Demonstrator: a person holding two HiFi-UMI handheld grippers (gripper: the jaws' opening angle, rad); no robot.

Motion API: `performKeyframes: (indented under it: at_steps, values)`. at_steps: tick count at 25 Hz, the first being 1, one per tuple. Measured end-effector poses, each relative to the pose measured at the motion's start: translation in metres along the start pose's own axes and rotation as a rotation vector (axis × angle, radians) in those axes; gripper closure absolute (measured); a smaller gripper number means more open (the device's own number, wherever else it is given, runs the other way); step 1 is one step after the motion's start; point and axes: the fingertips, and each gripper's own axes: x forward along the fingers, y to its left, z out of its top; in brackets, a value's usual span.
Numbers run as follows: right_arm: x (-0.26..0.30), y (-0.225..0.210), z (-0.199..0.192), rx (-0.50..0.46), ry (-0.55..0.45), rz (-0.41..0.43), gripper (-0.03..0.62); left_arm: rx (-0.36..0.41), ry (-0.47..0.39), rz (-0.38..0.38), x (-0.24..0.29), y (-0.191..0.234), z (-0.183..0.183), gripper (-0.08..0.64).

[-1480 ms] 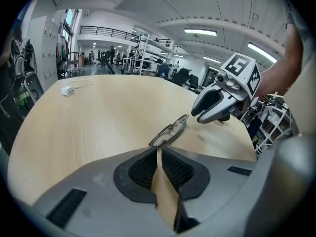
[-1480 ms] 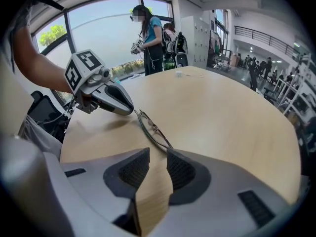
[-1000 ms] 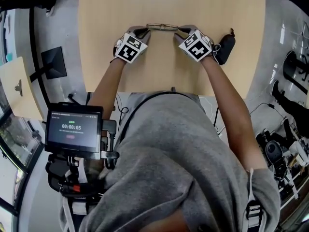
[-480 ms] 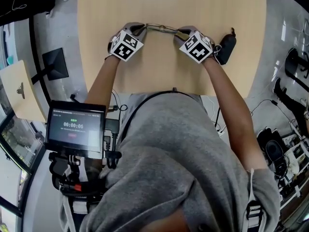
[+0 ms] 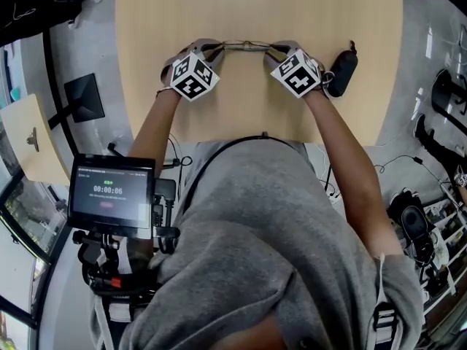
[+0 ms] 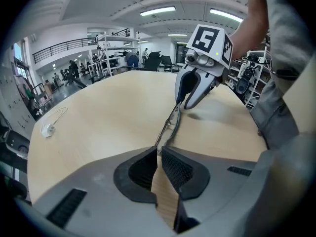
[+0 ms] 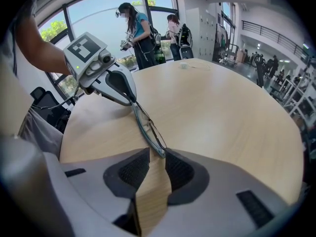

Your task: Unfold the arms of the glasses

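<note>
A thin-framed pair of glasses [image 5: 246, 46] hangs just above the light wooden table [image 5: 255, 6], stretched between my two grippers. My left gripper [image 5: 216, 48] holds its left end. In the left gripper view the jaw tips [image 6: 158, 152] meet on the frame [image 6: 170, 125]. My right gripper [image 5: 276, 49] holds the other end, and in the right gripper view the frame [image 7: 148, 127] runs into the jaw tips [image 7: 157, 152]. Each gripper shows in the other's view, pinching the far end: right gripper [image 6: 190, 98], left gripper [image 7: 129, 98]. The arms look folded against the front.
A black glasses case [image 5: 341, 71] lies on the table just right of my right gripper. A small white item with a thin cord [image 6: 48, 130] sits far off on the table. A screen [image 5: 109, 195] hangs below the near edge. People stand beyond the table [image 7: 136, 28].
My left gripper has rolled about its own axis, so its marker cube faces differently. The glasses stay pinched between both grippers in nearly the same spot. My right gripper has not moved.
</note>
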Motion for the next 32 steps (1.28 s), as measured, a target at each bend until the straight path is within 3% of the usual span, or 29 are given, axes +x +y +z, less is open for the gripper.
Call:
performKeyframes:
  at_steps: [5, 11, 17, 26, 32]
  values:
    - [-0.001, 0.002, -0.005, 0.011, 0.008, -0.018, 0.499, -0.038, 0.0, 0.0, 0.0, -0.007, -0.001, 0.551]
    - [-0.001, 0.014, -0.008, -0.007, 0.018, 0.009, 0.499, -0.02, 0.002, -0.03, 0.005, -0.019, -0.004, 0.552]
    - [0.004, 0.016, -0.014, -0.021, 0.024, 0.027, 0.499, -0.03, -0.018, 0.013, -0.002, -0.003, -0.004, 0.551]
    - [0.009, 0.024, -0.012, -0.063, 0.028, 0.056, 0.499, 0.103, 0.01, -0.039, 0.005, -0.01, -0.001, 0.551]
    - [0.011, 0.029, -0.015, -0.036, 0.03, 0.054, 0.499, 0.06, 0.037, -0.069, 0.005, -0.028, -0.01, 0.551]
